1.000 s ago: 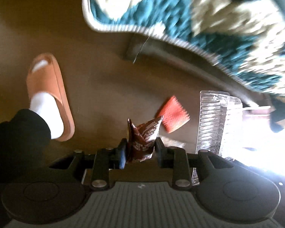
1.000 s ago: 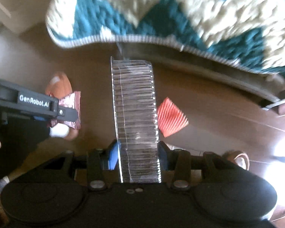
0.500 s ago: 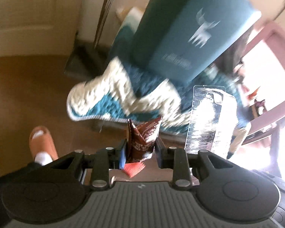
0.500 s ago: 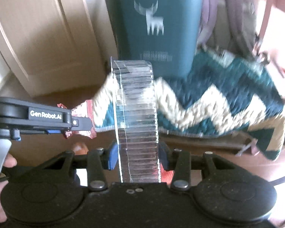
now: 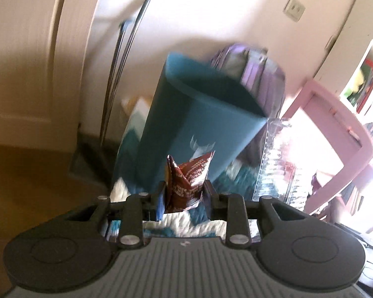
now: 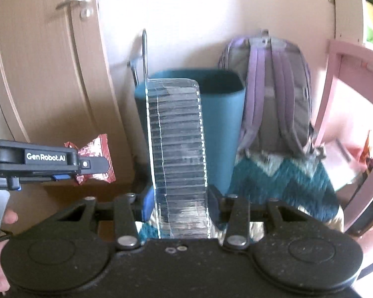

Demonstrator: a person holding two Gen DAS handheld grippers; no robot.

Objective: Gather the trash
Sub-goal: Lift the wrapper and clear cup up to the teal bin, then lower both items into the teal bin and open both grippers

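Carry to bin, both claws loaded.
Left claw clamped on crumpled red-brown foil wrapper; right claw on clear ribbed plastic tray. Tall teal bin just ahead; next: position over rim, release.

"GenRobot.AI" on left gripper

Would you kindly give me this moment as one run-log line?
left gripper: shut on wrapper | right gripper: shut on clear tray | bin: ahead, open

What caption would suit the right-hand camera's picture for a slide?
Right gripper clamps a ribbed clear plastic tray before a teal bin, while the left gripper holds a red snack wrapper.
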